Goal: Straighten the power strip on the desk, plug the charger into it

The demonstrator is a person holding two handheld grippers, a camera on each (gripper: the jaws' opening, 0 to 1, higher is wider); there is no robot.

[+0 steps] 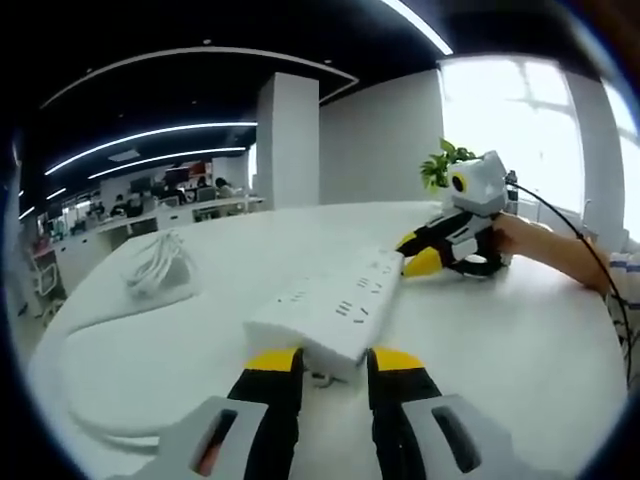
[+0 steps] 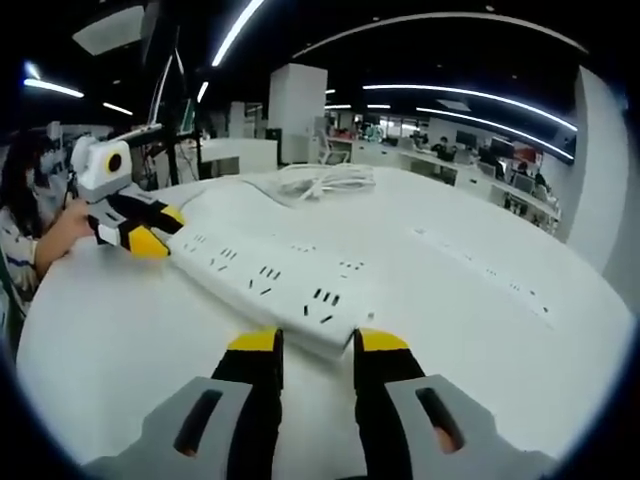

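L/R hand-held gripper (image 1: 335, 365) (image 2: 318, 345) at power strip (image 1: 330, 305) ends

- No readable text, brand, number or sign anywhere in either view.
- Power strip (image 1: 335, 305) (image 2: 270, 278): white face carried socket slots only, no legible print at this resolution.
- Grippers' housings: plain, no markings that could be read.
- Background office in the left gripper view had a reddish panel (image 1: 190, 168) on the far wall, too small and blurred to read.
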